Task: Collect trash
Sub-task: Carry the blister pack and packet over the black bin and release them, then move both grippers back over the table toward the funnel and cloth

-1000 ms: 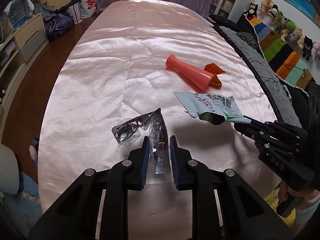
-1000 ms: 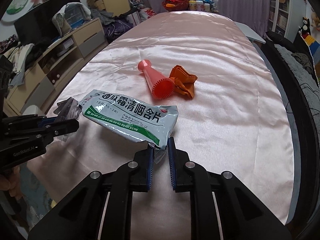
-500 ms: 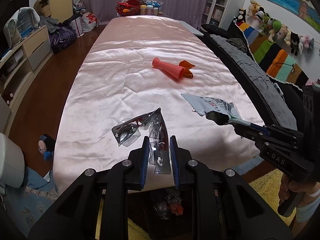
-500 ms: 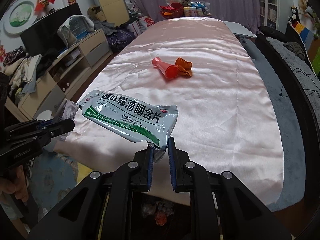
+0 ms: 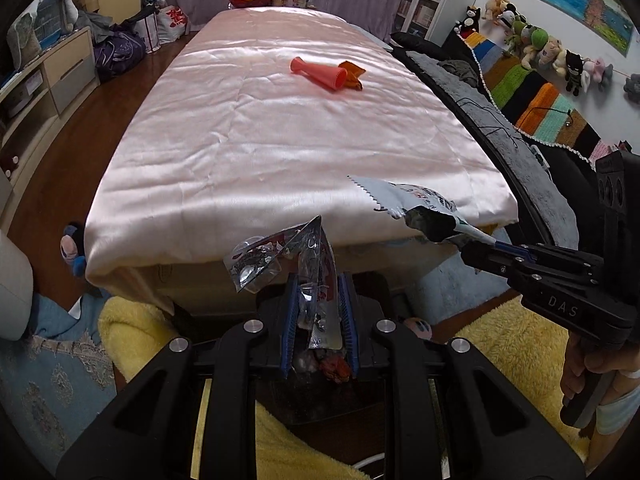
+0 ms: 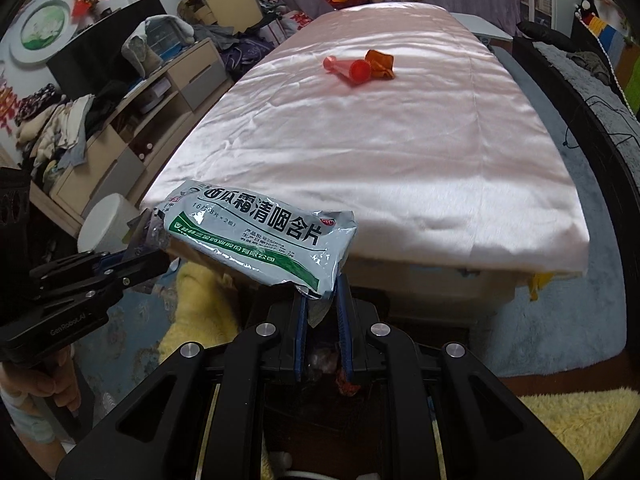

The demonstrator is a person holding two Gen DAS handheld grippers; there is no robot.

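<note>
pouch (image 6: 260, 236) printed "西瓜霜清咽含片"

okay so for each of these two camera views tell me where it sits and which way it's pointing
Left wrist: sits on the left hand-held gripper pinching a clear wrapper, facing along the pink table; the person's right hand shows.
Right wrist: sits on the right hand-held gripper pinching a lozenge packet, facing the same way; the left hand shows.
Shared: red cone, each other's gripper.
</note>
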